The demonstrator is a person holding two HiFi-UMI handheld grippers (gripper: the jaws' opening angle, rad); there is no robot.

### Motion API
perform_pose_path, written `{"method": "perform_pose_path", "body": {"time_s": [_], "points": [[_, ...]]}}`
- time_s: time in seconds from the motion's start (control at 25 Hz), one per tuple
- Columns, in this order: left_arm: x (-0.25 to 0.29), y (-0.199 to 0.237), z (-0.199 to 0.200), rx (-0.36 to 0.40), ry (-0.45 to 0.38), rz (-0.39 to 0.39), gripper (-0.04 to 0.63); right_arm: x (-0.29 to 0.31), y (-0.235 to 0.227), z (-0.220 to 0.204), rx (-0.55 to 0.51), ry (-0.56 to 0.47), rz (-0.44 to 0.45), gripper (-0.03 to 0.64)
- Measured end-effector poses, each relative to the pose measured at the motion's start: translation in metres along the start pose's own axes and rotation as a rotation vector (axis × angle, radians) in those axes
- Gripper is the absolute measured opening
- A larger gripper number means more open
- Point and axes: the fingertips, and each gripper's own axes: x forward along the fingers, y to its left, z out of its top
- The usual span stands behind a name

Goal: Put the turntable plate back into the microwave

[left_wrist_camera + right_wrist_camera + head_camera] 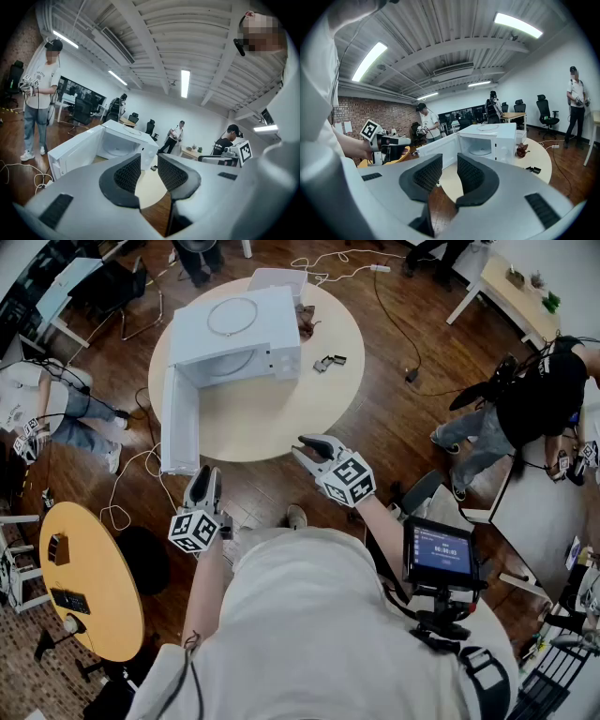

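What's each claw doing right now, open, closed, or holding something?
Left claw: open, holding nothing.
Right claw: open, holding nothing.

- I'm seeing a round cream counter (pixel 281 418) standing on a dark wooden floor (pixel 403 437).
- Two small dark parts (pixel 329 362) are lying near the counter's right edge.
- A brownish crumpled thing (pixel 307 322) is lying farther back on the counter.
- A white box (pixel 277 279) is sitting at the counter's far edge.
- A white cable (pixel 116 512) is looping over the floor at the left.
- A yellow round table (pixel 98 577) is standing at the lower left.
- A person in black (pixel 539 395) is working at the right, and another person (pixel 42 404) is at the left.
- A small screen (pixel 441 552) is glowing at the lower right.
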Motion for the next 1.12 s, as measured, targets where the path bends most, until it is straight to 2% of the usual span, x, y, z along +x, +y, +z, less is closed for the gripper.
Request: {"method": "perform_pose_path", "body": {"time_s": [0.8, 1.12], "points": [[0.007, -0.001, 0.006, -0.01, -0.019, -0.001, 0.098, 0.01, -0.006, 0.01, -0.016, 0.0, 0.028, 0.081], [0.005, 0.009, -0.005, -0.032, 0.004, 0.013, 0.097, 0.02, -0.009, -0.002, 0.042, -0.004, 0.025, 0.081]]}}
